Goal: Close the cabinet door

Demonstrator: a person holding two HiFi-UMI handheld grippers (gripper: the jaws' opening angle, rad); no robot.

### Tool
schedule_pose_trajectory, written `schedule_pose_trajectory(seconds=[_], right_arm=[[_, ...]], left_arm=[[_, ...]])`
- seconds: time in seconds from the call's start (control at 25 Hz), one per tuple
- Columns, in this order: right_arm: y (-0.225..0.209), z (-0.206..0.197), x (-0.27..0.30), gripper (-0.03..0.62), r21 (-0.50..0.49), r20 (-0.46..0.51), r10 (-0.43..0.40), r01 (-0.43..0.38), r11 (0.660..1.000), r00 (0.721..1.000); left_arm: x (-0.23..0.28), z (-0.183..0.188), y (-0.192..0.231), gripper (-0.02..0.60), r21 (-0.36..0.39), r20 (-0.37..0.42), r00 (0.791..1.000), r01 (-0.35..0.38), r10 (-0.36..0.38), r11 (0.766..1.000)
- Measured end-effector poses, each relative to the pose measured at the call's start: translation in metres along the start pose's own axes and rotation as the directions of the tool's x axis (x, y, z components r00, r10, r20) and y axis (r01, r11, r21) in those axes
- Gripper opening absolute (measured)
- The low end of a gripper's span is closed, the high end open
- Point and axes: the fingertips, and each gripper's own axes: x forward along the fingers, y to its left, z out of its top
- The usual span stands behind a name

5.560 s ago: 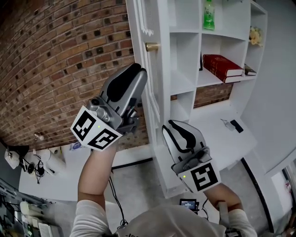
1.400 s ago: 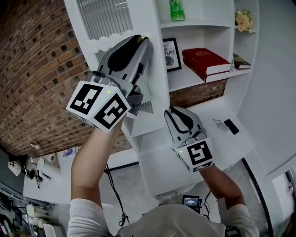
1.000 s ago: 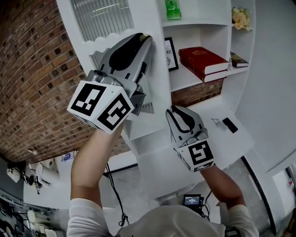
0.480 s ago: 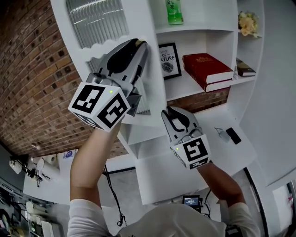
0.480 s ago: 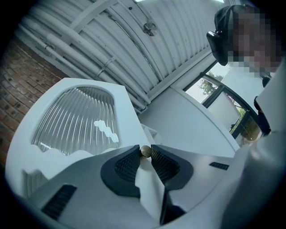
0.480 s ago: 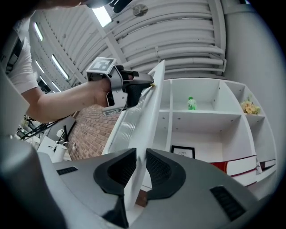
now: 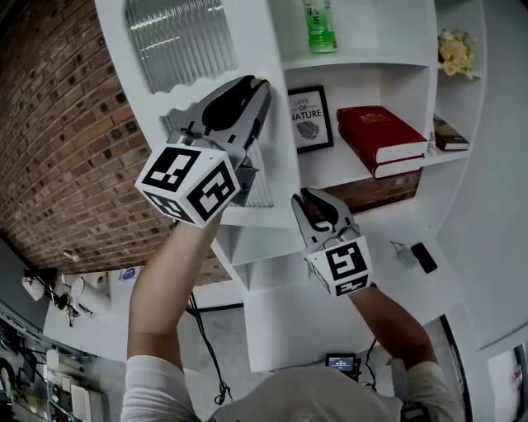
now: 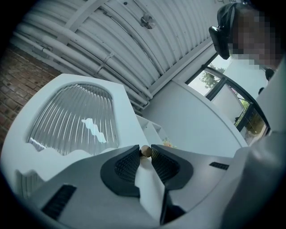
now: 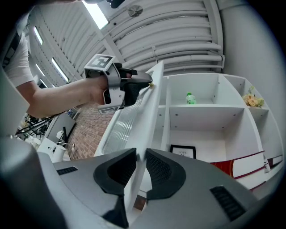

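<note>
Your left hand-held gripper [image 7: 254, 84] pinches the small brass knob [image 8: 145, 151] of the white ribbed-glass cabinet door [image 7: 177, 41]; your right hand-held gripper [image 7: 318, 202], narrowly parted, flanks its edge.

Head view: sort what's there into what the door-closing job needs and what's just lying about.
Job:
cabinet door
brass knob
left gripper, shut on that knob

Lying about:
green bottle
framed print
red book
flowers
</note>
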Motion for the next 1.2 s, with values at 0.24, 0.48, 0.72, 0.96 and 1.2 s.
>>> schedule_pose_trajectory(seconds=[0.24,0.48,0.72,0.96,1.2], right_arm=[[-0.012,-0.007,0.012,0.071,0.002,-0.003,0.004,-0.004,1.000,1.000],[-0.022,-0.015,0.025,0.071,0.009,-0.004,0.003,-0.003,1.000,1.000],[-0.031,-0.021,0.036,0.071,0.016,-0.008,0.001,-0.001,1.000,1.000],[-0.037,-0.026,0.047,0.071,0.023,-0.012,-0.003,0.003,1.000,1.000],[-0.043,-0.032,0.057,0.069,0.019,-0.023,-0.005,0.005,1.000,1.000]], left_arm=[[0.012,-0.010,0.006,0.083,0.007,-0.007,1.000,-0.010,0.010,1.000],[0.024,-0.020,0.013,0.083,0.021,-0.022,1.000,-0.013,0.014,1.000],[0.033,-0.029,0.020,0.084,0.026,-0.030,0.999,-0.017,0.017,1.000],[0.040,-0.036,0.028,0.086,0.023,-0.041,0.999,-0.023,0.024,0.999],[0.047,-0.044,0.033,0.084,0.027,-0.067,0.997,-0.037,0.039,0.999]])
